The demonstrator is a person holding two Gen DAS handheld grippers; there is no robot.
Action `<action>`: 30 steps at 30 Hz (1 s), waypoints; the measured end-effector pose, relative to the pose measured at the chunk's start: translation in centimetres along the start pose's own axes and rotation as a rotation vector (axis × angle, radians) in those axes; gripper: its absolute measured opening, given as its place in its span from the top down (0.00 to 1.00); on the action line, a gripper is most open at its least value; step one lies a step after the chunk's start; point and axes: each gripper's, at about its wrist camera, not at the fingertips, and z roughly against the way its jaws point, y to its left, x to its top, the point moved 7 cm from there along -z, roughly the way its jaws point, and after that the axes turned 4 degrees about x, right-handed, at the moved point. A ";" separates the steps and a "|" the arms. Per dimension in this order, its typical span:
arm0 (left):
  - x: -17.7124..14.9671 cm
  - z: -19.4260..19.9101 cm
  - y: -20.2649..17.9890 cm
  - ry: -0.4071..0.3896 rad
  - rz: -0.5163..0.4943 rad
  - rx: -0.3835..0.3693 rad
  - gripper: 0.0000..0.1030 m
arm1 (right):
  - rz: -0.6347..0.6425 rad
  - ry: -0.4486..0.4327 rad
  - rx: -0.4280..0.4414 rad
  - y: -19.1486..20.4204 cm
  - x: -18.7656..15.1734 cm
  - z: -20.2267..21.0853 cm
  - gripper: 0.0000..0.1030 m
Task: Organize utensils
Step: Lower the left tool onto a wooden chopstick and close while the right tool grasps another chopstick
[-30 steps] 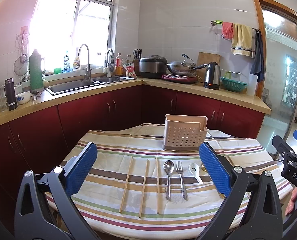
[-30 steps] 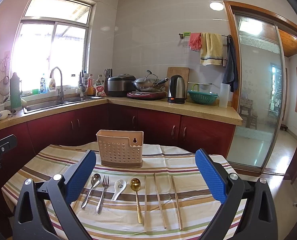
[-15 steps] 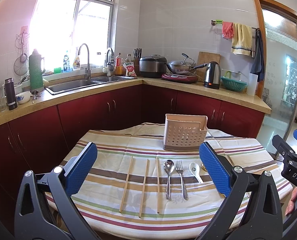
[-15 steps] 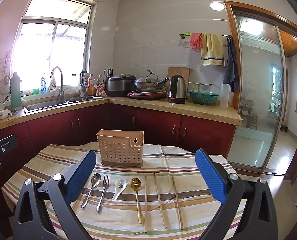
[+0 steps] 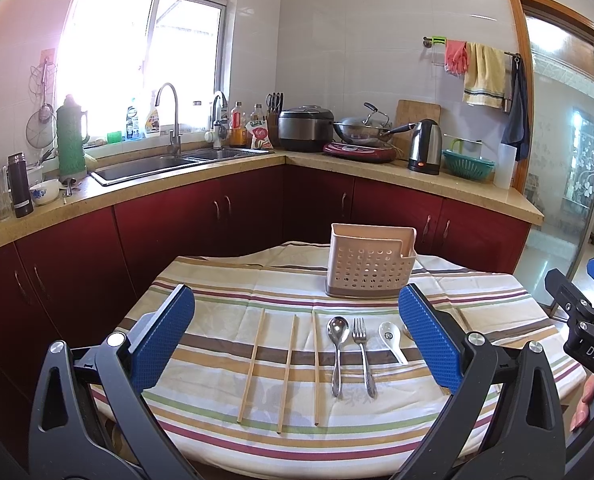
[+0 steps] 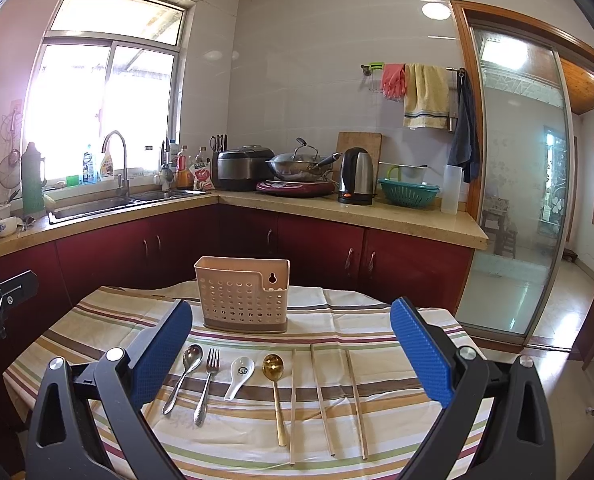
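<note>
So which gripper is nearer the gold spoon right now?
Right. The right gripper hangs open with the gold spoon between its fingers in view. The left gripper is centred over the chopsticks further left.

White letters "DAS" read on the right tool (image 5: 591, 350) body, left wrist view; bottle labels by the sink too small to read.

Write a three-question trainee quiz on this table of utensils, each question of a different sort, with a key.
1. True or false: the holder already contains utensils.
2. Which lies between the fork and the gold spoon? A silver spoon; B white spoon; C chopstick.
3. Fill in: both the left gripper and the right gripper are ____.

Key: 1 false, none show in it; 2 B, the white spoon; 3 open.
</note>
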 end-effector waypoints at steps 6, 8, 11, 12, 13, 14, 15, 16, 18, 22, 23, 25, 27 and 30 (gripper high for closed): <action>-0.4 -1.0 0.3 0.015 0.001 -0.004 0.04 | -0.002 -0.001 0.002 0.0 -0.7 -0.5 0.06; -0.9 -1.7 0.5 0.025 0.000 0.001 0.04 | 0.001 0.004 0.003 -0.1 -1.1 -0.8 0.06; -2.1 -3.4 1.1 0.039 -0.009 0.013 0.04 | -0.004 0.026 0.012 -0.6 -2.6 -2.3 0.06; -2.7 -4.0 1.3 0.047 -0.016 0.021 0.04 | -0.005 0.037 0.015 -0.8 -3.3 -2.9 0.06; -3.6 -4.9 1.5 0.062 -0.025 0.033 0.04 | -0.006 0.047 0.016 -1.1 -4.0 -3.3 0.06; -4.4 -5.8 1.8 0.079 -0.032 0.038 0.04 | -0.004 0.056 0.014 -1.4 -4.8 -3.9 0.06; -5.6 -6.9 2.1 0.108 -0.037 0.045 0.04 | 0.000 0.070 0.008 -1.7 -5.7 -4.4 0.06; -6.3 -7.7 2.4 0.128 -0.035 0.046 0.04 | 0.002 0.083 0.002 -2.1 -6.5 -4.9 0.06; -7.9 -9.2 2.8 0.176 -0.024 0.040 0.04 | -0.007 0.120 -0.008 -2.8 -8.3 -6.0 0.06; -11.6 -11.7 4.6 0.240 -0.020 0.061 0.04 | -0.038 0.165 -0.014 -4.4 -11.6 -7.3 0.06; -12.1 -12.0 5.0 0.244 -0.024 0.070 0.04 | -0.036 0.172 -0.020 -4.7 -12.3 -7.5 0.06; -13.9 -13.0 6.0 0.271 -0.031 0.091 0.05 | -0.037 0.190 -0.025 -5.4 -13.5 -8.0 0.06; -14.9 -13.5 6.8 0.296 -0.020 0.102 0.18 | -0.046 0.192 -0.030 -6.0 -14.2 -8.0 0.07; -16.2 -13.8 7.9 0.324 -0.002 0.122 0.24 | -0.055 0.193 -0.035 -6.7 -15.2 -8.1 0.08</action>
